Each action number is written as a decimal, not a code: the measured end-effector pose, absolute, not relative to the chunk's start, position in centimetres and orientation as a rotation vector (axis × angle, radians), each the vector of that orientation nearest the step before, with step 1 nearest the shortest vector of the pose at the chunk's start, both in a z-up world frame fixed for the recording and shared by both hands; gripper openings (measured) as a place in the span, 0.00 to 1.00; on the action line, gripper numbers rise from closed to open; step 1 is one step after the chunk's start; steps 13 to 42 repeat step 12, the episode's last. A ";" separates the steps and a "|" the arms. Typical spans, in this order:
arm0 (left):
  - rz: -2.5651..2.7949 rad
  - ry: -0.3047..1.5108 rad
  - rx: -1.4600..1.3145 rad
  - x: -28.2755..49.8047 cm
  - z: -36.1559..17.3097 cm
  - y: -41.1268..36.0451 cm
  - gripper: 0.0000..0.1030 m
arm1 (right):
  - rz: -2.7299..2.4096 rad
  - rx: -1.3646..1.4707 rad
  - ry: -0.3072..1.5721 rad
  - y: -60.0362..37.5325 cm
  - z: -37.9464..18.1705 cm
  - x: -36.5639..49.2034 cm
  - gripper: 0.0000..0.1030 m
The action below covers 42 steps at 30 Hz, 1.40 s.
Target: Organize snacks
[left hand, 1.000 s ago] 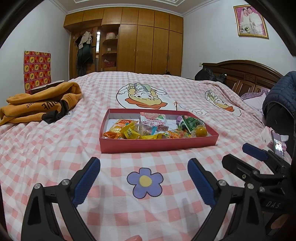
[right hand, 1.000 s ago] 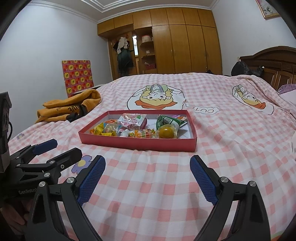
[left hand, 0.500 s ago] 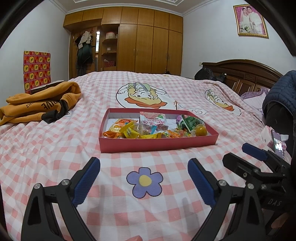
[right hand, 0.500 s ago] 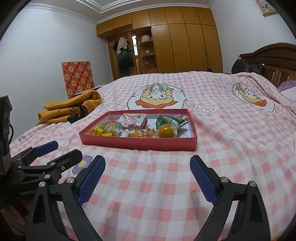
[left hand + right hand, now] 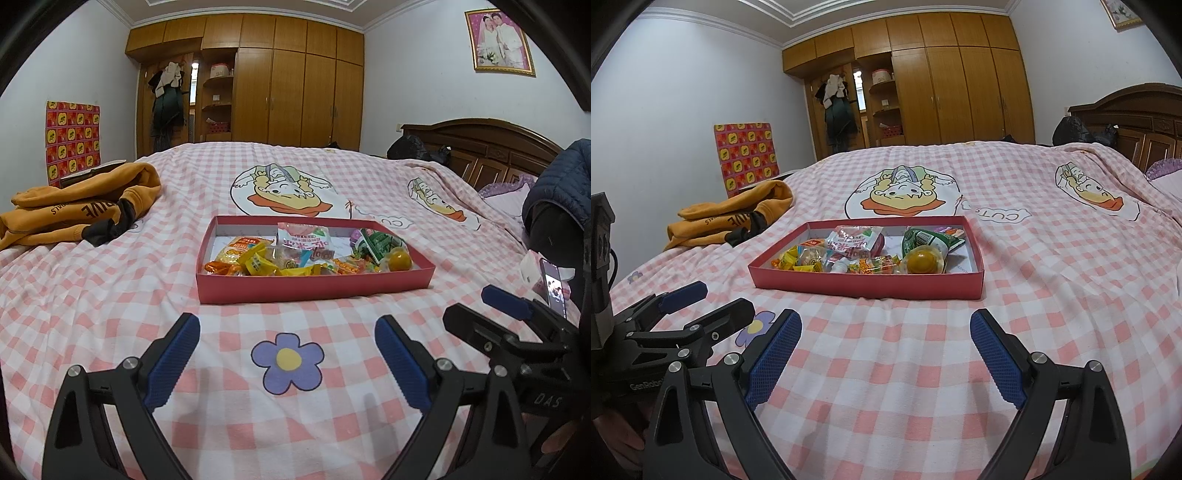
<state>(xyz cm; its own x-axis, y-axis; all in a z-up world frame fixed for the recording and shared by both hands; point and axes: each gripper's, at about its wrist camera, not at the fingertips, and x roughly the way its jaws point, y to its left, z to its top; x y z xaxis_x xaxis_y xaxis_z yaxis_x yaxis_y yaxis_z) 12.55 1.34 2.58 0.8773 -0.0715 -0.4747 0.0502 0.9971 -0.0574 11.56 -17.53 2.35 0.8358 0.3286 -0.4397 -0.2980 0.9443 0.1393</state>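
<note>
Snacks (image 5: pixel 306 254) all sit inside the red tray (image 5: pixel 314 291), mid-bed on the checked cover (image 5: pixel 110 295) — none loose on the cover that I can see. They're heaped toward the tray's near wall: yellow and orange candies at the near-left corner, a pink-white packet (image 5: pixel 851 242) propped in the middle, a green packet (image 5: pixel 929 240) and a round orange jelly cup (image 5: pixel 923 262) by the right end. Far strip of the tray floor is bare.

Left gripper (image 5: pixel 288 363) and right gripper (image 5: pixel 886 354) both hang short of the tray's near edge, fingers spread wide, nothing between them.

This fits two stages — a jumble waiting to be sorted, or everything gathered in and done. Can't tell which.

If more handling comes: wrappers look slick and crinkly, so pinch one by a flat end, not the pile. The cup is round and may roll or squirt out of the pads; grip across its widest part. The tray is light on soft bedding, so pushing down could tip it.
</note>
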 end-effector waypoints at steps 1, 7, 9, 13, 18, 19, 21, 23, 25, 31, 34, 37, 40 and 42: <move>-0.063 0.496 -0.043 12.5 2.6 1.3 0.95 | 0.332 0.067 0.477 -17.5 2.3 11.6 0.92; -0.066 0.494 -0.044 12.5 2.6 1.3 0.95 | 0.332 0.066 0.476 -17.5 2.4 11.6 0.92; -0.067 0.491 -0.042 12.5 2.6 1.2 0.95 | 0.332 0.066 0.476 -17.5 2.3 11.5 0.92; -0.065 0.490 -0.039 12.4 2.5 0.9 0.96 | 0.333 0.068 0.477 -17.6 2.4 11.6 0.92; -0.065 0.490 -0.039 12.4 2.5 0.9 0.96 | 0.333 0.068 0.477 -17.6 2.4 11.6 0.92; -0.065 0.490 -0.039 12.4 2.5 0.9 0.96 | 0.333 0.068 0.477 -17.6 2.4 11.6 0.92; -0.065 0.490 -0.039 12.4 2.5 0.9 0.96 | 0.333 0.068 0.477 -17.6 2.4 11.6 0.92; -0.065 0.490 -0.039 12.4 2.5 0.9 0.96 | 0.333 0.068 0.477 -17.6 2.4 11.6 0.92; -0.065 0.490 -0.039 12.4 2.5 0.9 0.96 | 0.333 0.068 0.477 -17.6 2.4 11.6 0.92; -0.065 0.490 -0.039 12.4 2.5 0.9 0.96 | 0.333 0.068 0.477 -17.6 2.4 11.6 0.92; -0.065 0.490 -0.039 12.4 2.5 0.9 0.96 | 0.333 0.068 0.477 -17.6 2.4 11.6 0.92; -0.065 0.490 -0.039 12.4 2.5 0.9 0.96 | 0.333 0.068 0.477 -17.6 2.4 11.6 0.92; -0.065 0.490 -0.039 12.4 2.5 0.9 0.96 | 0.333 0.068 0.477 -17.6 2.4 11.6 0.92; -0.065 0.490 -0.039 12.4 2.5 0.9 0.96 | 0.333 0.068 0.477 -17.6 2.4 11.6 0.92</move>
